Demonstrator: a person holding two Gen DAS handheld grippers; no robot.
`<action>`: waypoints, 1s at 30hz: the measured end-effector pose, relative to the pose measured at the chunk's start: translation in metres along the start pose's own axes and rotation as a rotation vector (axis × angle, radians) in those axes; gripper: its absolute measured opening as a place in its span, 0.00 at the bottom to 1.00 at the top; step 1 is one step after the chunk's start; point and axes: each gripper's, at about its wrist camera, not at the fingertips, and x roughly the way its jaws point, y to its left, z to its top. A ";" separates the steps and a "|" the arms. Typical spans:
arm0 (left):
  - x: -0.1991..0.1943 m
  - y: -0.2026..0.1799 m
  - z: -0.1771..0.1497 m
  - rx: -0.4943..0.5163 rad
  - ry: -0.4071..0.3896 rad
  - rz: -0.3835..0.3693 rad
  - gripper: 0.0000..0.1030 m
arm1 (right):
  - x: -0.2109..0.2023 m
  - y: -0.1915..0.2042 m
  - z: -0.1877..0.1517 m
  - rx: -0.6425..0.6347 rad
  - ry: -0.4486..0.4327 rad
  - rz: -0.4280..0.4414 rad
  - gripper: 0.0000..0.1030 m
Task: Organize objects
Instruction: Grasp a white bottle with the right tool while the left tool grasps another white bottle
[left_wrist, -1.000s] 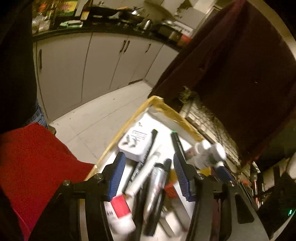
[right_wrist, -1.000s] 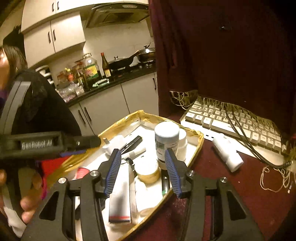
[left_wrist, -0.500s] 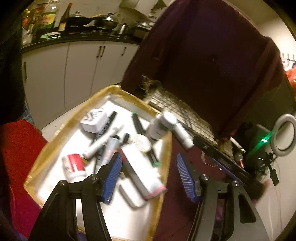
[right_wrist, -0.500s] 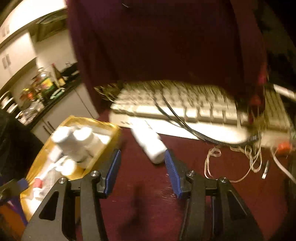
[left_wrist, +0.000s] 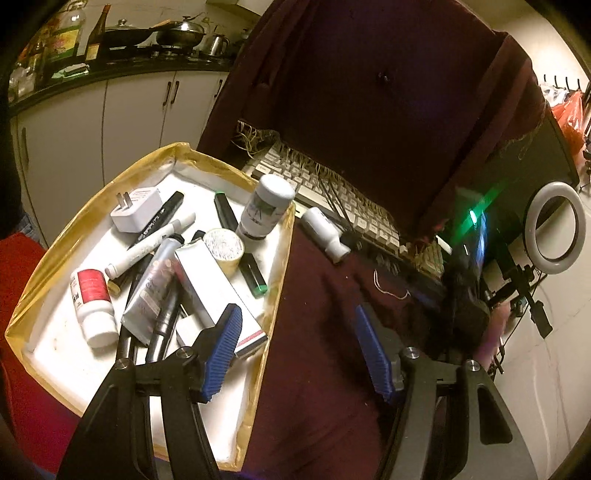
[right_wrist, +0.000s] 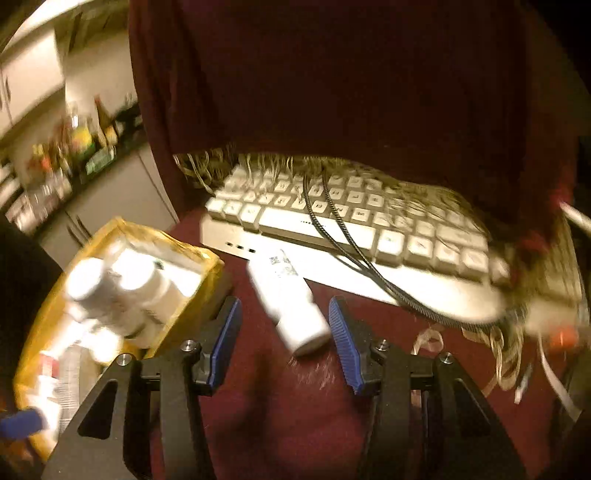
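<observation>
A gold-rimmed white tray (left_wrist: 284, 258) holds several items: a white charger (left_wrist: 135, 214), markers, tubes, a red-labelled bottle (left_wrist: 92, 302), a tape roll (left_wrist: 224, 246) and a white jar (left_wrist: 266, 206). A small white bottle (left_wrist: 324, 233) lies on the maroon cloth beside the tray. In the right wrist view this white bottle (right_wrist: 290, 304) lies just ahead of my open right gripper (right_wrist: 284, 328), with its cap end between the fingertips. My left gripper (left_wrist: 299, 347) is open and empty over the tray's right rim. The tray also shows blurred in the right wrist view (right_wrist: 214, 266).
A white keyboard (right_wrist: 332, 229) with a black cable (right_wrist: 354, 251) lies behind the bottle under a hanging maroon cloth (left_wrist: 369, 110). A ring light (left_wrist: 554, 229) stands at the right. Kitchen cabinets (left_wrist: 129, 118) and a counter with bottles and pans are behind.
My left gripper has pulled back and swung right, from over the tray's contents to its right rim. My right gripper has swung right from the tray to the lying white bottle and moved closer.
</observation>
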 end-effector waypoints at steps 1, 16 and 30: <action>-0.001 -0.001 -0.001 0.004 -0.001 0.005 0.55 | 0.007 -0.002 -0.002 0.014 0.022 0.014 0.39; -0.005 -0.003 -0.014 -0.066 0.036 -0.088 0.56 | -0.097 0.010 -0.128 0.094 0.106 0.211 0.27; 0.054 -0.024 -0.052 -0.048 0.315 -0.226 0.56 | -0.121 0.001 -0.182 0.272 0.010 0.438 0.27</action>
